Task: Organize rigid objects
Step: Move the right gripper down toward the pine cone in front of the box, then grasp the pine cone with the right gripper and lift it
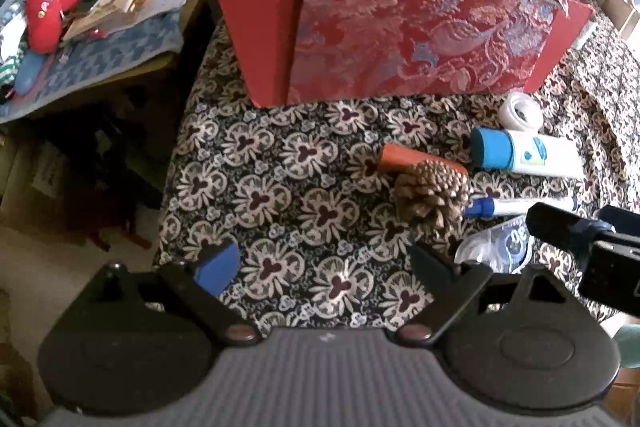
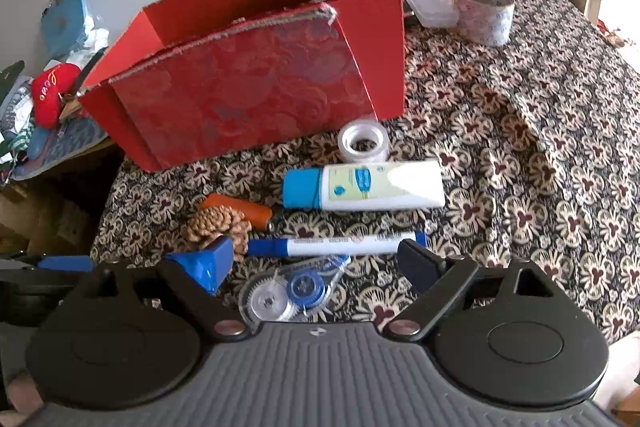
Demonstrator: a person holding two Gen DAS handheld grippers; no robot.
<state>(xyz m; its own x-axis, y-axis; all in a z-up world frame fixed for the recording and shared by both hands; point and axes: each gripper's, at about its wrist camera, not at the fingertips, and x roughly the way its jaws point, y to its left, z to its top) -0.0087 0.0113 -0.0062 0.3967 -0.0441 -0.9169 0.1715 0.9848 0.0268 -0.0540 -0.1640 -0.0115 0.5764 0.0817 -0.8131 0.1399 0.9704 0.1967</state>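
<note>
Both my tongs, left [image 1: 324,267] and right [image 2: 316,263], gape wide, empty; correction tape [image 2: 292,291] between right fingers, red box [image 2: 256,87] at 12 o'clock.

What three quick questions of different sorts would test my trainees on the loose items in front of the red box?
1. True or false: the right tongs grip the marker.
2. Which lies nearest the red box? A tape roll B correction tape dispenser C pine cone
3. Fill in: the white tube has a ___ cap.

Key: 1 false, both tongs are open and empty; 2 A; 3 blue.
</note>
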